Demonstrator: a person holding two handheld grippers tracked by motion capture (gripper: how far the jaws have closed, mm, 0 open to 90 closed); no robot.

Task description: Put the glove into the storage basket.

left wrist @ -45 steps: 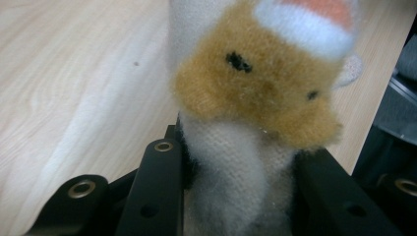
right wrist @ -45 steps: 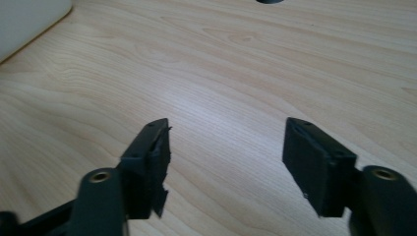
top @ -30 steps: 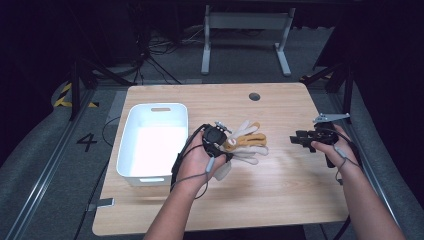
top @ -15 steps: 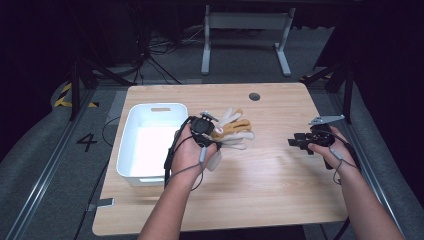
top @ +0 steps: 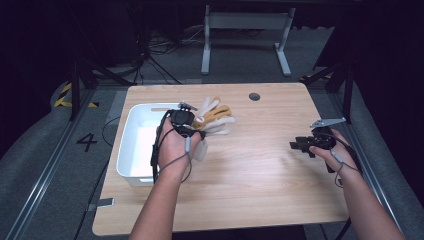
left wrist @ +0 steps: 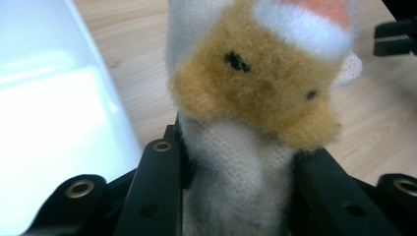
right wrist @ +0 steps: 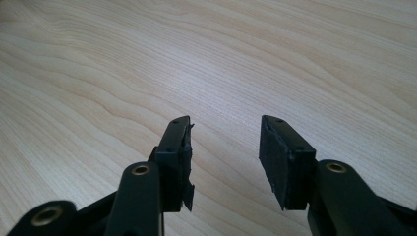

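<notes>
A fuzzy white and tan plush toy [top: 216,116] hangs above the table beside the right rim of the white bin [top: 129,155]. My left gripper [top: 194,123] is shut on its pale lower part. In the left gripper view the toy [left wrist: 255,83] fills the space between the black jaws of that gripper [left wrist: 236,162], and the bin's wall [left wrist: 59,123] lies to the left. My right gripper [top: 296,145] hovers low over the wood at the table's right side. Its jaws [right wrist: 225,142] have just been closing a little and stand open with nothing between them.
The wooden table [top: 260,175] has a small round grommet [top: 254,96] near its far edge. The white bin sits at the table's left side. Dark floor, cables and a desk frame lie beyond the table.
My left hand has carried the plush toy leftward and farther back, toward the bin's right rim. The right hand has stayed in place.
</notes>
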